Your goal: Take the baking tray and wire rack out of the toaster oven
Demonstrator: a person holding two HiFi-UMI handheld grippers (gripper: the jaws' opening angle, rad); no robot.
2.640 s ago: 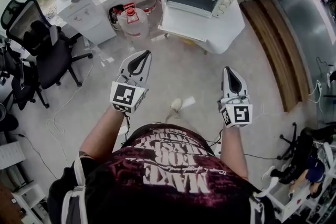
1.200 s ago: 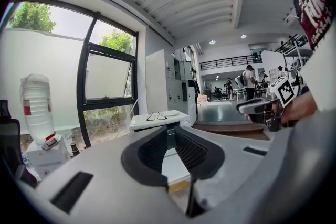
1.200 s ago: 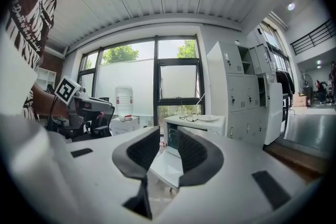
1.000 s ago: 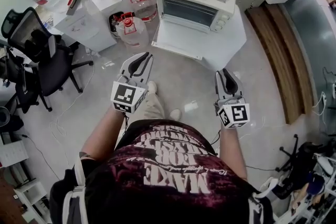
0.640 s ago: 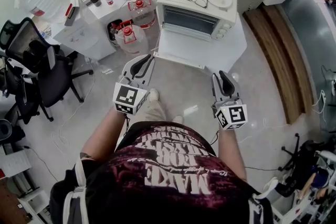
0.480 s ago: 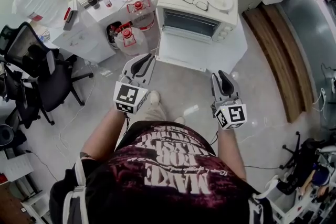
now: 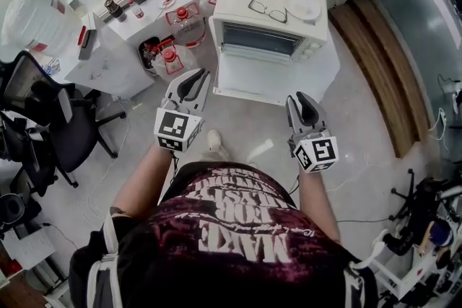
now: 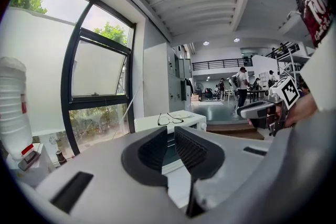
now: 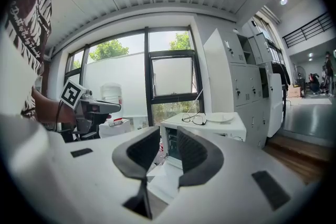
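Note:
The white toaster oven (image 7: 268, 16) stands on a white table (image 7: 289, 79) ahead of me, its dark front (image 7: 260, 40) facing me. In the right gripper view thin rack bars (image 9: 171, 143) show in the oven (image 9: 202, 131); I cannot make out the baking tray. My left gripper (image 7: 193, 81) hovers short of the table's near left corner. My right gripper (image 7: 302, 103) hovers short of its near right edge. Each has its jaws a little apart with nothing between them (image 8: 170, 139) (image 9: 168, 139).
Glasses (image 7: 264, 3) and a white plate (image 7: 304, 9) lie on the oven's top. Water jugs (image 7: 170, 58) and a white cabinet (image 7: 108, 65) stand to the left, with an office chair (image 7: 47, 119) farther left. A wooden step (image 7: 375, 61) runs along the right.
I have walked toward the oven, and both grippers have come forward with me. The oven and its table now lie closer to the fingertips. The jaws look the same.

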